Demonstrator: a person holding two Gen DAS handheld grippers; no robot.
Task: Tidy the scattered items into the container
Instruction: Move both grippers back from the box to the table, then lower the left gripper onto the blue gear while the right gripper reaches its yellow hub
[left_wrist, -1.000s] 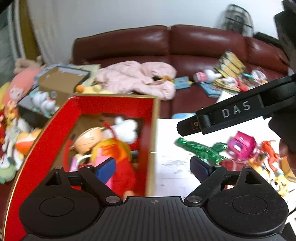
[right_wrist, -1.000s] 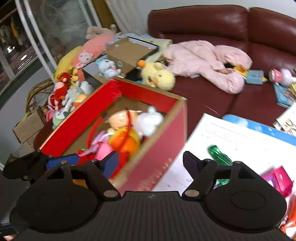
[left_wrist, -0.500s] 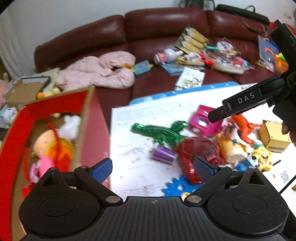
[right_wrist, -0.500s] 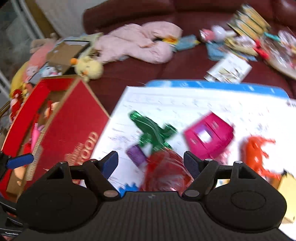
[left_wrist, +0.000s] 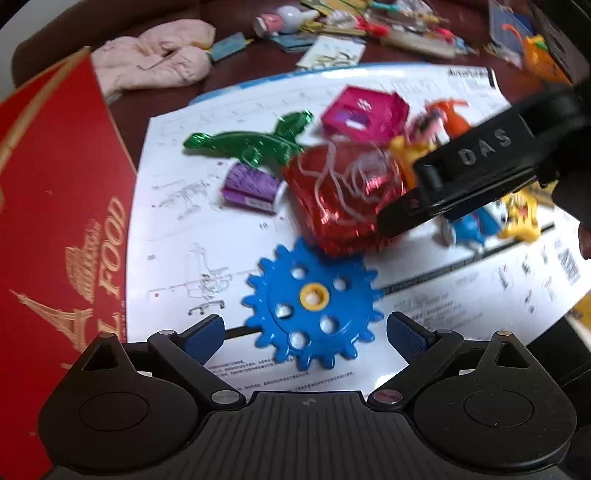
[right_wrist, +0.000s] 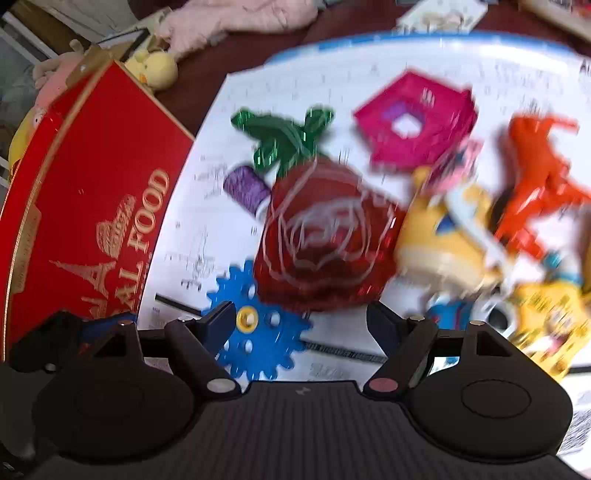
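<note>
Lying low in the frame, the blue gear (left_wrist: 312, 302) sits between the spread jaws of the left gripper (left_wrist: 305, 334). Right gripper (right_wrist: 301, 321), jaws also spread, hangs near the blurred red pouch (right_wrist: 325, 236), probably clear of it. Red box (left_wrist: 55, 206) stands far left.

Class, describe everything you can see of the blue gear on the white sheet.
The blue gear looks like flat moulded plastic, with pointed teeth all round, a yellow hub at its centre and a ring of small round holes. It lies flat on the white sheet, right of the red box. The red foil bundle overlaps its far edge. The open left gripper brackets it without touching.
</note>
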